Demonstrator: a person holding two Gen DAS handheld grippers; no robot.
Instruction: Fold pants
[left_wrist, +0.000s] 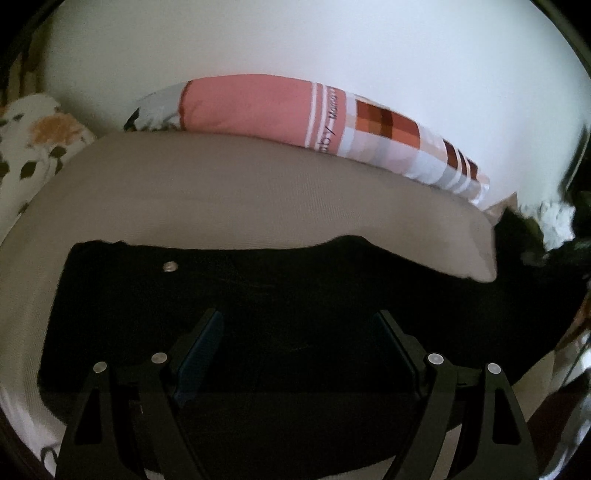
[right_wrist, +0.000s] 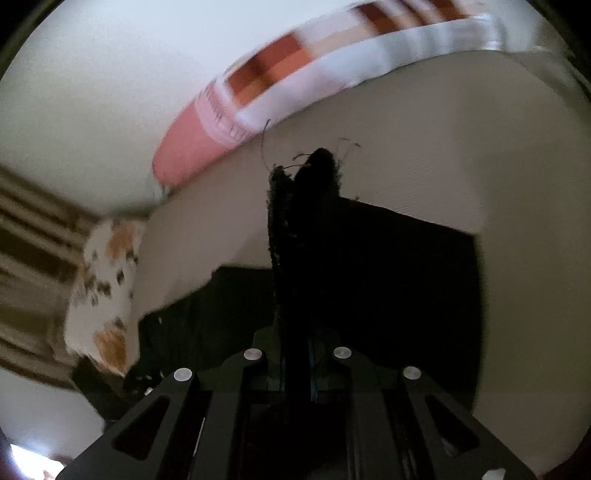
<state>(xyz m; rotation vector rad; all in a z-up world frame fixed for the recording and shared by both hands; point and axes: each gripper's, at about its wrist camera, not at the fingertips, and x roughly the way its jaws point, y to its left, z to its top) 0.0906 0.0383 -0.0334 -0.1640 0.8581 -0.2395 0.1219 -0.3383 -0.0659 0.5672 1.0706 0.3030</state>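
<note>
A frayed hem of the black pants (right_wrist: 314, 221) is pinched by the right gripper (right_wrist: 295, 369); the left gripper (left_wrist: 295, 354) is held spread above the waistband, near the button (left_wrist: 170, 266). A fold-over is judged in hand; the hem must next be laid toward the button.

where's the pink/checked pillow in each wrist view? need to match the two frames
Left wrist: the pillow lies across the upper middle, behind the beige bed surface, beyond the black pants.
Right wrist: the pillow, blurred, runs diagonally from centre-left to the top right.
Shared landmark: the floral fabric, at the left edge in both.
</note>
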